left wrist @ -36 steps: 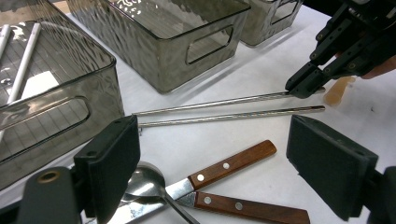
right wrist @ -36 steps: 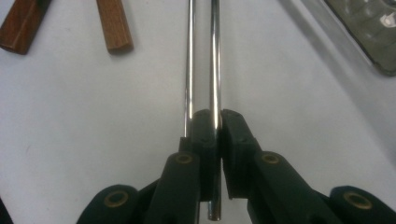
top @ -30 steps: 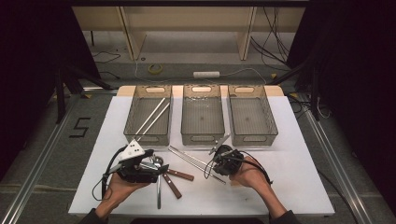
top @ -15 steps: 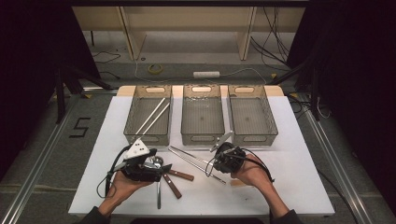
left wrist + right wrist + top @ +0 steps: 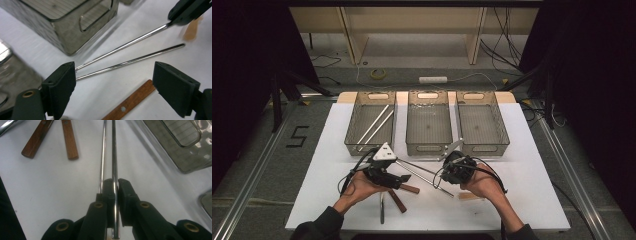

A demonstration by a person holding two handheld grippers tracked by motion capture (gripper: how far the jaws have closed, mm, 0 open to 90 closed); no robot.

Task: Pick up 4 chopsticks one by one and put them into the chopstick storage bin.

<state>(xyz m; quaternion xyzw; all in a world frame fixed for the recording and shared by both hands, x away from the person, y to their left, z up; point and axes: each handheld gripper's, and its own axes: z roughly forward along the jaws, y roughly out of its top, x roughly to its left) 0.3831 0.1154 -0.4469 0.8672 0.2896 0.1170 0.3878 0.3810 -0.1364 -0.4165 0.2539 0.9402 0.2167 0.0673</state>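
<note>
Clamped tight, the right claw (image 5: 113,192) has one steel rod (image 5: 114,152) pinched between its jaws, the rod running straight ahead along the white table (image 5: 50,185). A second steel rod (image 5: 102,152) lies just beside the first, almost parallel, and seems to rest free on the table. In the high view the right claw (image 5: 451,169) sits in front of the gap between the middle and right bins, with both rods reaching leftward from it.

The left claw (image 5: 115,82) stands wide open, holding nothing. Between its jaws, farther off, lie the near ends of the two rods, and a wooden handle (image 5: 130,102) lies just below them. In the high view the left claw (image 5: 401,179) hovers low over several wooden-handled utensils (image 5: 398,200) at the front of the table.

Three wire mesh bins stand in a row at the back. The left bin (image 5: 354,125) holds two long steel rods lying slantwise. The middle bin (image 5: 412,125) and the right bin (image 5: 499,125) show nothing inside that can be made out.

On the floor left of the table a dark figure 5 (image 5: 298,136) is marked.
</note>
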